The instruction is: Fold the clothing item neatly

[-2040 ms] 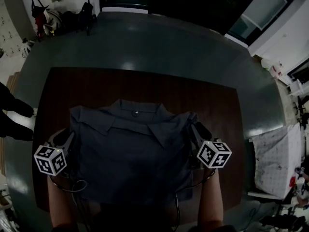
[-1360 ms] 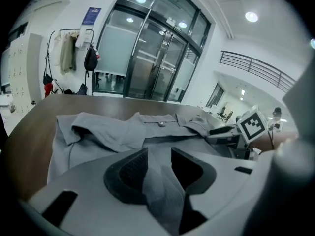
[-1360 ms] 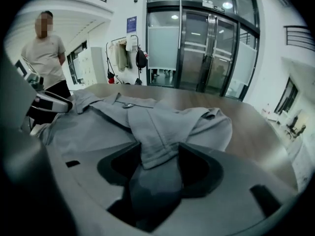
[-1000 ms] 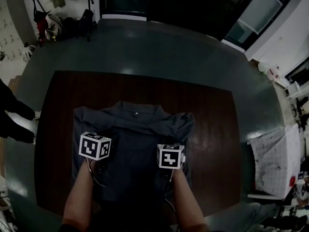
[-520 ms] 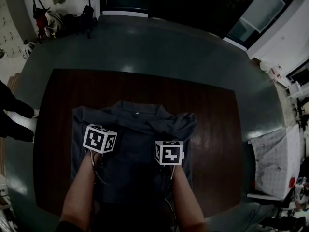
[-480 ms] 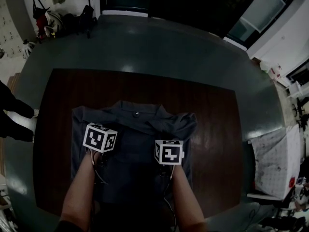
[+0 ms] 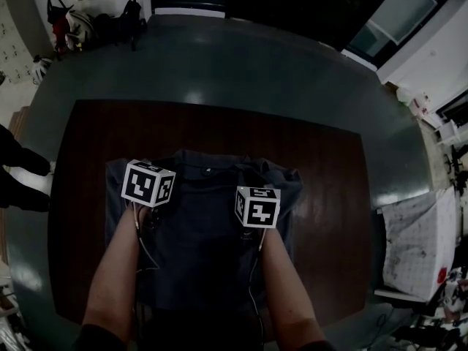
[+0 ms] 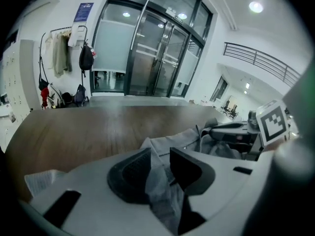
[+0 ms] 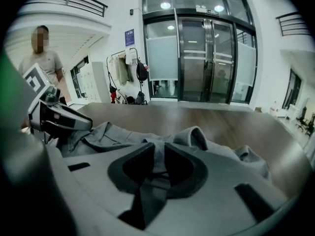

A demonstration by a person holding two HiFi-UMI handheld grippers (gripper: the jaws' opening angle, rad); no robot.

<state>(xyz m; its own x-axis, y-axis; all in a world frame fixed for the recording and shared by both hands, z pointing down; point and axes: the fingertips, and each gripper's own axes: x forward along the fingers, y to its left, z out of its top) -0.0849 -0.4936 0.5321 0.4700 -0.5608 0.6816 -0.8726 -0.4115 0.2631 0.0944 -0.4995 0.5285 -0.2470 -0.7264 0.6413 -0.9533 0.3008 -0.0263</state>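
1. Head view: a dark grey shirt (image 7: 205, 232) lies spread on the brown table (image 7: 314, 167), collar at the far side and lower edge nearest the person. The left gripper (image 7: 150, 189) is over the shirt's left part and the right gripper (image 7: 256, 207) over its right part, both near the collar end; each is held out on a bare forearm (image 7: 117, 269). The marker cubes cover the jaws here. The cloth is bunched just beyond the right gripper. The table stands on a grey-green floor (image 7: 241, 64); a dark sleeve (image 7: 18, 178) shows at the left edge.

2. Left gripper view: the left gripper (image 8: 160, 161) has its jaws partway apart, with a fold of the shirt (image 8: 162, 191) pinched between the pads and lifted off the table (image 8: 74, 132). The rest of the shirt lies crumpled ahead and to the right; the right gripper (image 8: 236, 134) is beside it there, with its cube showing. Bare wood runs on beyond, with glass doors (image 8: 147, 58) behind.

3. Right gripper view: the right gripper (image 9: 158, 163) has its jaws close together. They have just been opening a little, and both pads hold a strip of the shirt (image 9: 123, 134) between them. A rounded fold rises just ahead. The left gripper (image 9: 59, 117) is at the left over the cloth, and the table (image 9: 221, 122) is bare beyond. A person (image 9: 44, 63) stands at the far left; the doors (image 9: 202, 58) are straight ahead.
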